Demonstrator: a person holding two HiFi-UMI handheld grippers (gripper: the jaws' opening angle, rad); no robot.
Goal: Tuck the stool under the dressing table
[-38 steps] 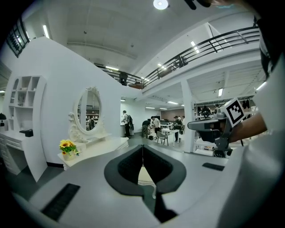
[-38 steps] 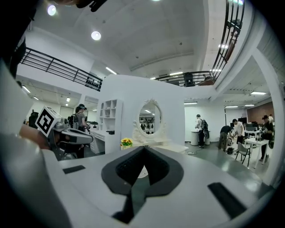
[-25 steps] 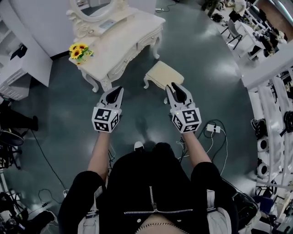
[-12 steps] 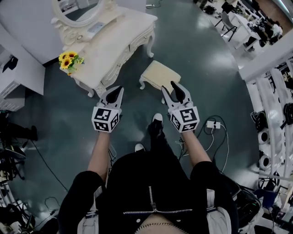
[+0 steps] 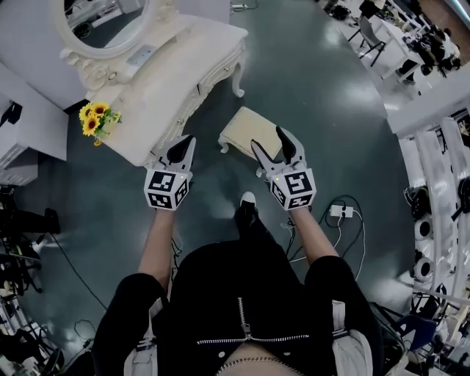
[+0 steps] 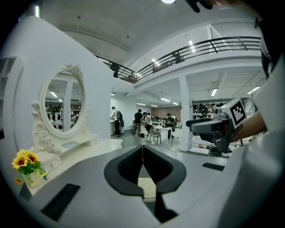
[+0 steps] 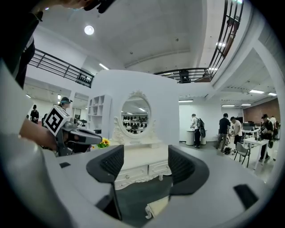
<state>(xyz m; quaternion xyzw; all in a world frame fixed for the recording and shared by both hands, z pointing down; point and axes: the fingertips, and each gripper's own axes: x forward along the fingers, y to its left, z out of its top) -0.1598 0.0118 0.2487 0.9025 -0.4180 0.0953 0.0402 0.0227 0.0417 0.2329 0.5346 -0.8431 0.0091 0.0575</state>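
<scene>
The cream cushioned stool [image 5: 246, 129] stands on the dark floor just out from the white dressing table [image 5: 183, 70] with its oval mirror [image 5: 103, 18]. My left gripper [image 5: 184, 141] is shut and empty, its tips near the table's front edge, left of the stool. The right gripper [image 5: 268, 139] hovers above the stool's near edge; its jaws are opening with nothing between them. In the right gripper view the stool [image 7: 158, 207] shows low between the right gripper's [image 7: 144, 162] jaws, with the table's drawers [image 7: 136, 171] beyond. The left gripper [image 6: 142, 147] shows its tips meeting.
A vase of sunflowers [image 5: 94, 117] sits on the table's left end. A power strip and cables [image 5: 339, 211] lie on the floor at right. My shoe [image 5: 247, 200] is just behind the stool. White shelving [image 5: 15, 147] stands at far left.
I have stepped closer to the table and both grippers have moved forward to the stool. The right gripper's jaws have spread apart; the left stays shut.
</scene>
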